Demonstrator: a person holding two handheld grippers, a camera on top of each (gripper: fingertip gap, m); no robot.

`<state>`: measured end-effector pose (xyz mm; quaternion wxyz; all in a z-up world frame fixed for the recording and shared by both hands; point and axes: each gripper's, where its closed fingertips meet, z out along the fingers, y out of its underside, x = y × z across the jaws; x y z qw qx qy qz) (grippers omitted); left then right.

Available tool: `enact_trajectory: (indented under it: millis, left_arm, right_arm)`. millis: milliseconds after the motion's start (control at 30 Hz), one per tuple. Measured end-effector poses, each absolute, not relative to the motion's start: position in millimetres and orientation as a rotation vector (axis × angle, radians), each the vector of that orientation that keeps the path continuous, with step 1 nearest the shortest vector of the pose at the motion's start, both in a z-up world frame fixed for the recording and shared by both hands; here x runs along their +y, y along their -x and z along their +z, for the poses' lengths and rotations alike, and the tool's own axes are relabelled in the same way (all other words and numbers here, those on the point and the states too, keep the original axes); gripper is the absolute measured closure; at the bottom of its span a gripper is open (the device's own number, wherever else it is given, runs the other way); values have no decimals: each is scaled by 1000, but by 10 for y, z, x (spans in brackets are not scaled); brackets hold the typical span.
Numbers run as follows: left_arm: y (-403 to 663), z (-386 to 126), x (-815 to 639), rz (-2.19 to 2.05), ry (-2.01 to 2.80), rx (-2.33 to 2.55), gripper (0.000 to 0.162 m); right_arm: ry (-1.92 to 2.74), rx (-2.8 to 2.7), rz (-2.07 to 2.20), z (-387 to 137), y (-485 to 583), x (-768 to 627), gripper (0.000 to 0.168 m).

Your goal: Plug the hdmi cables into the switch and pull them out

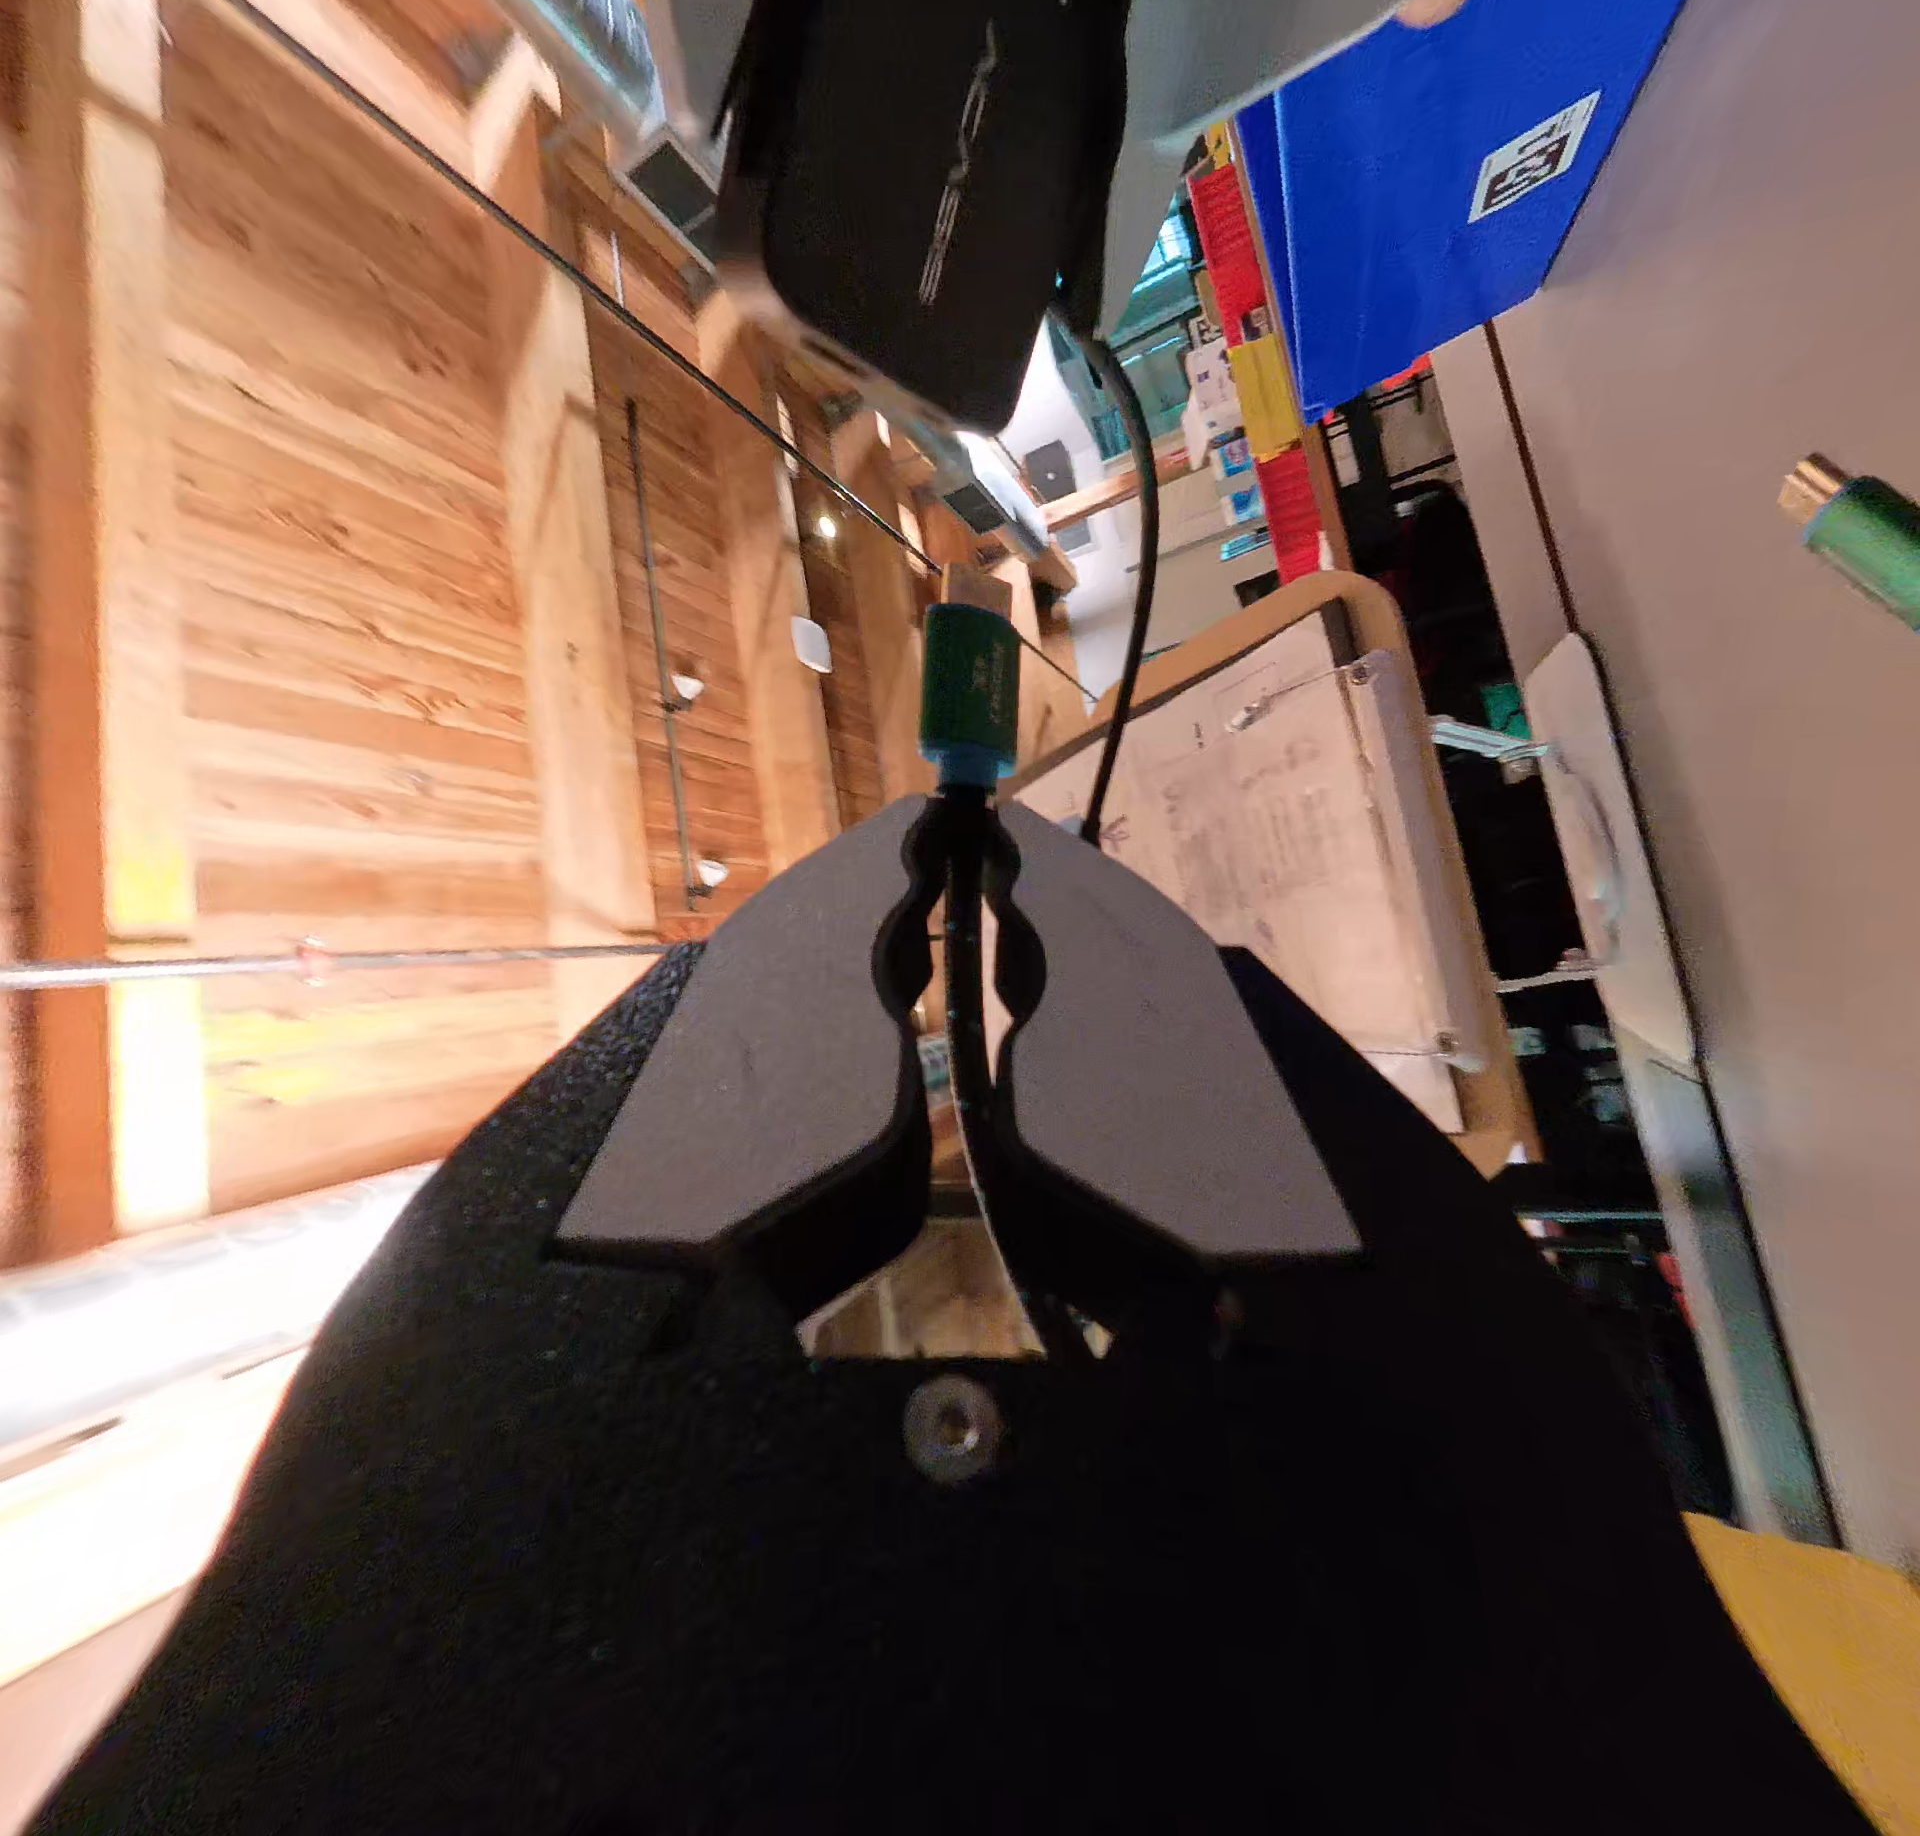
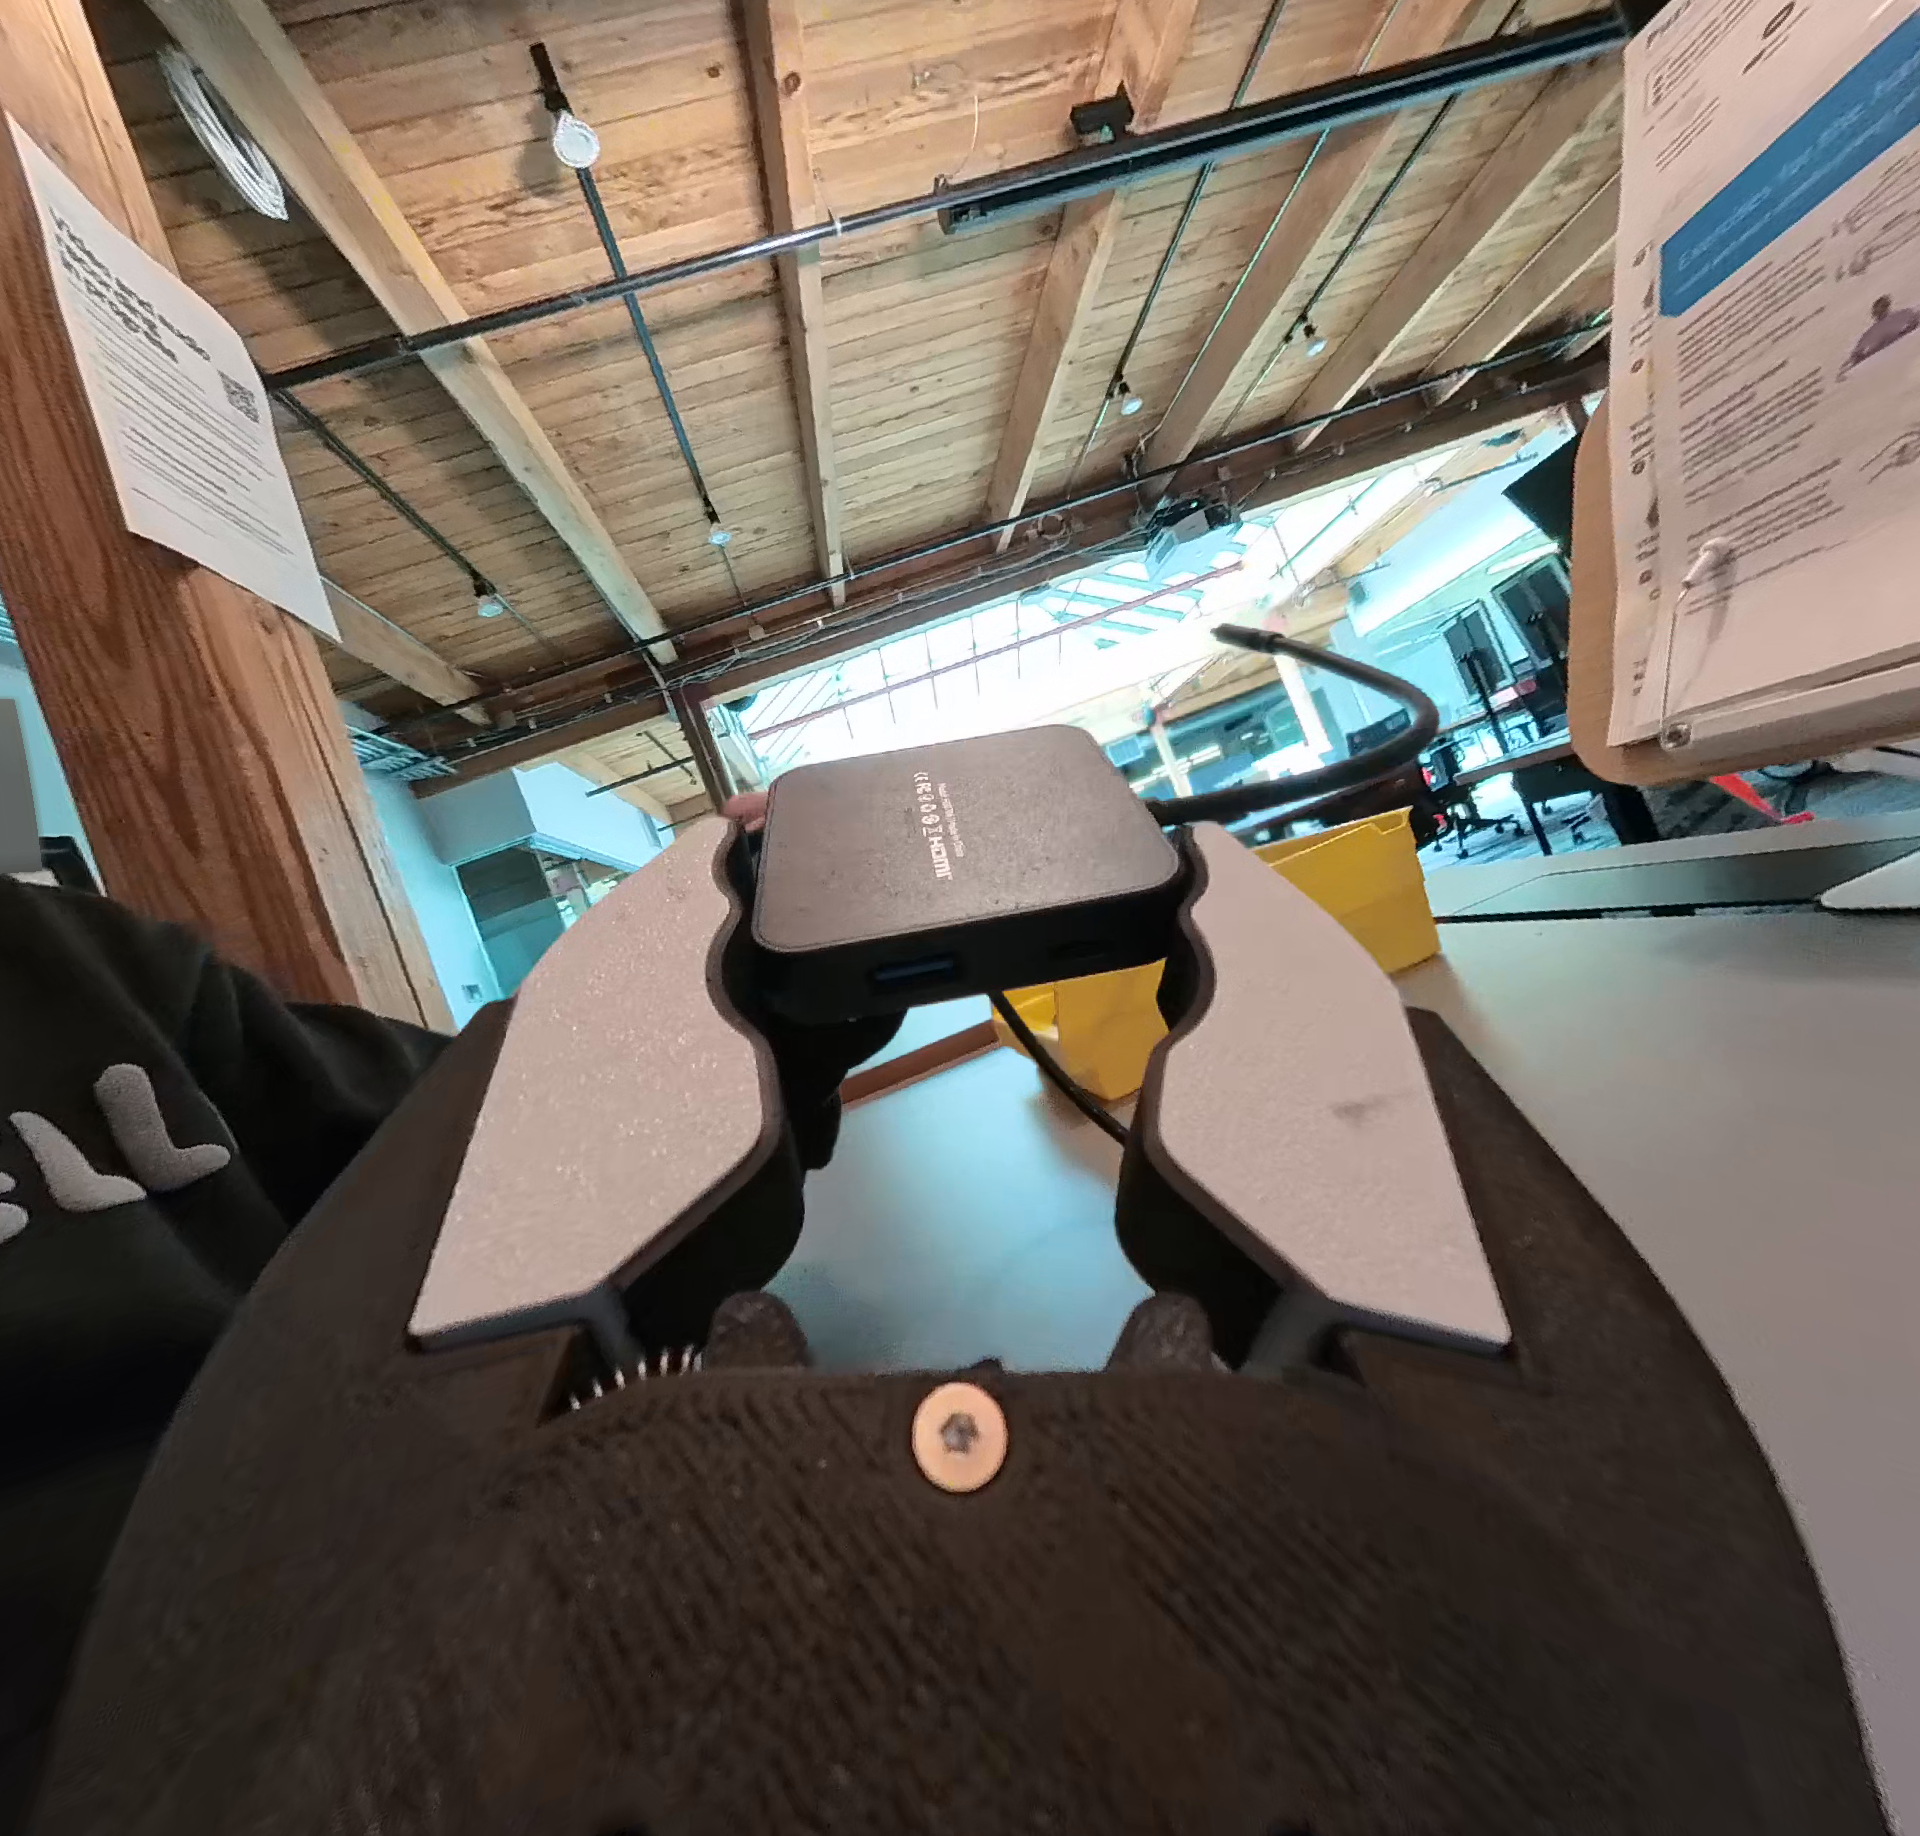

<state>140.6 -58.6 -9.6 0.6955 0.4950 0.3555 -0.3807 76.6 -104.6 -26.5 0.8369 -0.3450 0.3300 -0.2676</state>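
My left gripper (image 1: 961,815) is shut on a black HDMI cable, just behind its green plug (image 1: 968,683). The plug's metal tip points at the black switch (image 1: 914,176) above it, a short gap away from its port edge. My right gripper (image 2: 961,887) is shut on that switch (image 2: 956,851), gripping its two sides and holding it above the table. The switch's own black cable (image 2: 1340,768) curls away behind it. A second green HDMI plug (image 1: 1860,539) shows at the right edge of the left wrist view, unplugged.
A yellow bin (image 2: 1340,882) stands on the grey table (image 2: 1662,1111) behind the switch. A blue box (image 1: 1455,176) and a clipboard with papers (image 1: 1278,851) are to the right in the left wrist view. A wooden post (image 2: 156,695) and a person's dark sleeve (image 2: 156,1111) are at left.
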Motion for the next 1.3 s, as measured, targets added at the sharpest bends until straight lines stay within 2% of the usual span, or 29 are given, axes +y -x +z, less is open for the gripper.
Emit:
enact_trajectory:
  millis: [867,1167,1233,1300]
  left_arm:
    - [-1015,-67,-447,-754,-1393,489,156]
    - [-1094,-88,-425,-925,-1420,787,156]
    - [-1145,-138,-443,-1018,-1431,954,150]
    - [-1213,-180,-474,-1121,-1405,1155,130]
  right_arm:
    - [829,690,-338,-379,-808,-784,92]
    - [997,673,-578,-435,-832,-675,92]
    - [1003,683,-619,-441,-843,-686,92]
    - [1023,696,-642,-464,-862,-685,92]
